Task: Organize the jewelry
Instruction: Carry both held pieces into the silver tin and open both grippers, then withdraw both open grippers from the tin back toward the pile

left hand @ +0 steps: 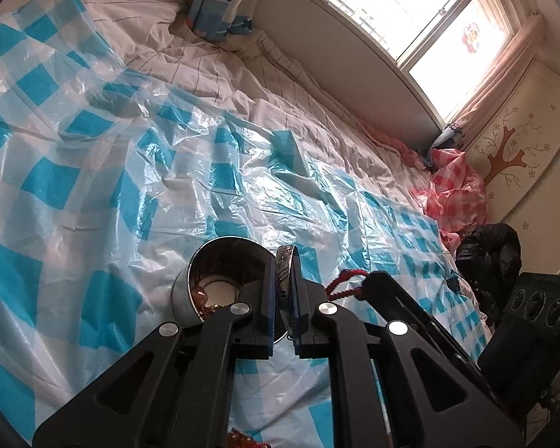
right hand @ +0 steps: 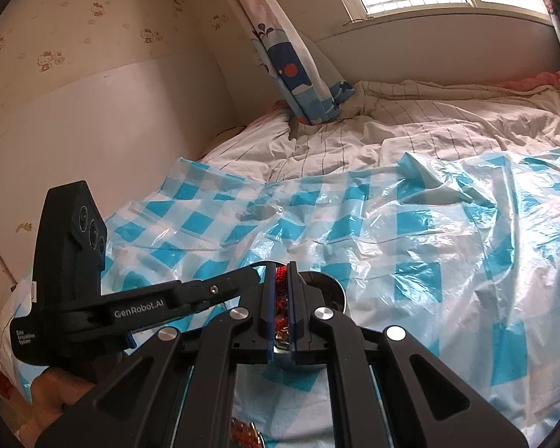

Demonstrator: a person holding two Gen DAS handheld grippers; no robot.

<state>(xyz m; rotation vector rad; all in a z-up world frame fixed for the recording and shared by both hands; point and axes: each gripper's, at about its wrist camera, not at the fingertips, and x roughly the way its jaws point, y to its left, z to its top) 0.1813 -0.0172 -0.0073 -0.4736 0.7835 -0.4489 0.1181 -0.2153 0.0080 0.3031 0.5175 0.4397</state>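
Observation:
A round metal tin (left hand: 220,280) lies on the blue-checked plastic sheet (left hand: 130,186), with brown and gold jewelry inside. My left gripper (left hand: 283,291) is shut on a patterned silver bangle (left hand: 284,265), held at the tin's right rim. A red braided cord (left hand: 341,283) runs from behind it to my right gripper, whose fingers (left hand: 388,287) enter from the right. In the right wrist view my right gripper (right hand: 280,298) is shut on the red cord (right hand: 280,280) over the tin (right hand: 328,291). The left gripper's body (right hand: 142,302) crosses from the left.
The sheet (right hand: 429,242) covers a bed with a striped white quilt (left hand: 242,74). A blue cartoon curtain (right hand: 298,67) hangs at the wall. A pink-checked bag (left hand: 455,190) and a black bag (left hand: 489,257) lie at the bed's far end. More red beads (right hand: 242,433) lie near the front edge.

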